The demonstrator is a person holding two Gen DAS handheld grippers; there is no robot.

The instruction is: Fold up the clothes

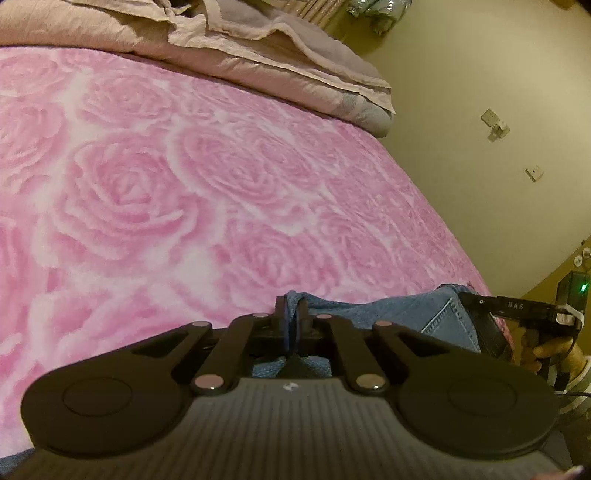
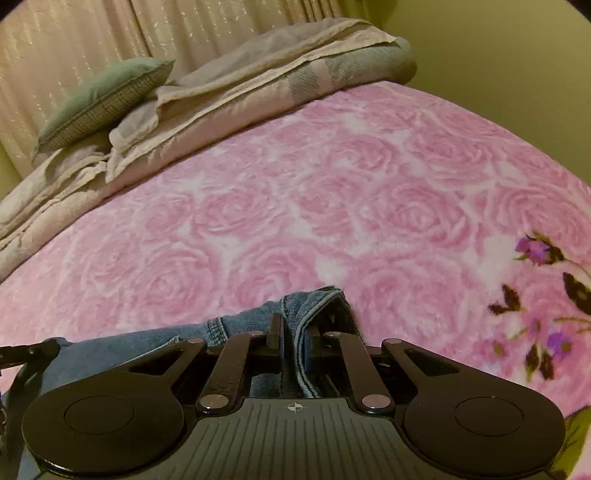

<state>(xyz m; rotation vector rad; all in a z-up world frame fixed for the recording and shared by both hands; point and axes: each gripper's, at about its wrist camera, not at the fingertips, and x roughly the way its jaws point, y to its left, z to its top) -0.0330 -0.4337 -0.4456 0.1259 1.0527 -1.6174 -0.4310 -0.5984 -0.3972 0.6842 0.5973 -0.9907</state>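
A pair of blue jeans (image 1: 399, 314) hangs between my two grippers above the pink rose-patterned bed cover (image 1: 184, 184). My left gripper (image 1: 291, 314) is shut on one edge of the denim. The right gripper shows at the right edge of that view (image 1: 517, 308), a hand on its handle. In the right wrist view my right gripper (image 2: 293, 332) is shut on a seamed edge of the jeans (image 2: 243, 325), and the denim runs off to the left toward the left gripper (image 2: 22, 350). Most of the garment is hidden below the gripper bodies.
A folded beige-pink quilt (image 2: 229, 92) lies across the far end of the bed, with a green cushion (image 2: 103, 96) on it before a curtain (image 2: 110, 29). A yellowish wall (image 1: 480, 110) with sockets borders the bed's right side. The cover (image 2: 332, 192) has a flower print at the right.
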